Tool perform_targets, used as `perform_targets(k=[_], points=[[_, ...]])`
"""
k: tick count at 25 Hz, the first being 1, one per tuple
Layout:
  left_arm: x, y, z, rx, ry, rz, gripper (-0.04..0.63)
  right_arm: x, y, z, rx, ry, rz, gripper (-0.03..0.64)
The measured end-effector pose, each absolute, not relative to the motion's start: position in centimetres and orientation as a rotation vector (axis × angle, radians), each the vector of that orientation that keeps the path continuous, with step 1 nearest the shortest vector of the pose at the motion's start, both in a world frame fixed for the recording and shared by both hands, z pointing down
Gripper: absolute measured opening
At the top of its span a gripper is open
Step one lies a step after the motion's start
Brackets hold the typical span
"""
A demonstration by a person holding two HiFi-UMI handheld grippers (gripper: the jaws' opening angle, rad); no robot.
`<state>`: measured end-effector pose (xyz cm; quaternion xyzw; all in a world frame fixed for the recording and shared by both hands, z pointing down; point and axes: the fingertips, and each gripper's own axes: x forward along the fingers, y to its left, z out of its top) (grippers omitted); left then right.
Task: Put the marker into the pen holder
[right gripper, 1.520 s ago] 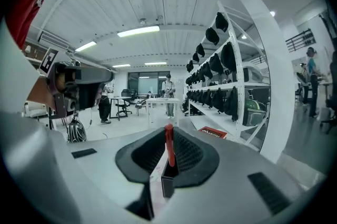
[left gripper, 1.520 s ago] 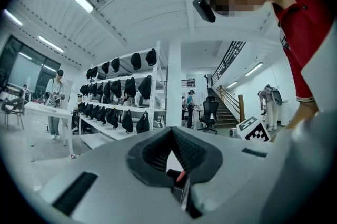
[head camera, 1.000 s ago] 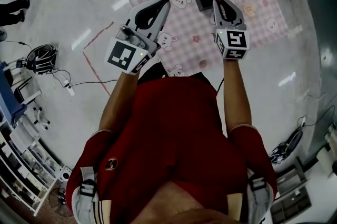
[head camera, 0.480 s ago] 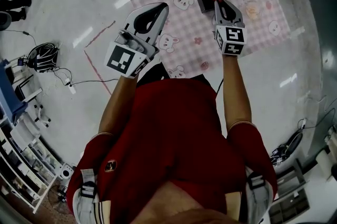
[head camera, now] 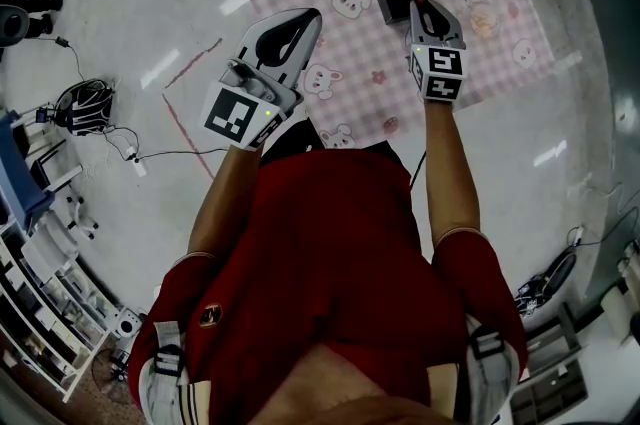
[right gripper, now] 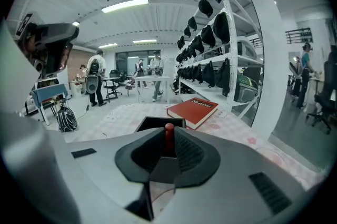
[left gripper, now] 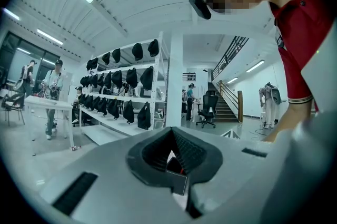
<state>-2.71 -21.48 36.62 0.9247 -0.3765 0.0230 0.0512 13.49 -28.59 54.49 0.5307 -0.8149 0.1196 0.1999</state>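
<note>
On the left, the left tongs hang by the edge of the pink bunny cloth on the table. Their jaws are closed together with nothing in them. To their right, the right tongs pinch the red marker, which sticks up between the two pads. Just past the tips of these tongs stands the black pen holder — open on top, with the marker's round end by its near edge. Beyond it, a bit to the right, lies a red book.
</note>
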Motion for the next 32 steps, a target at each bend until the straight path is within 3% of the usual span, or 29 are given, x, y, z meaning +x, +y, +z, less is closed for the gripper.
perform_targets(k=[12,19,32], points=[[-2.0,-21.0,36.9,2.825,-1.113,0.073,0.006,14.7,-28.2,54.0,1.504,-2.249,0.294,0.124],[-2.0,-20.5,36.4,2.841,-1.096,0.052,0.006,14.8,-27.4,50.0,1.558,-2.306,0.229,0.129],[-2.0,-19.8,34.9,2.888,-1.056,-0.025,0.006,12.3,-23.1,39.9,1.655,-2.542,0.194,0.037]])
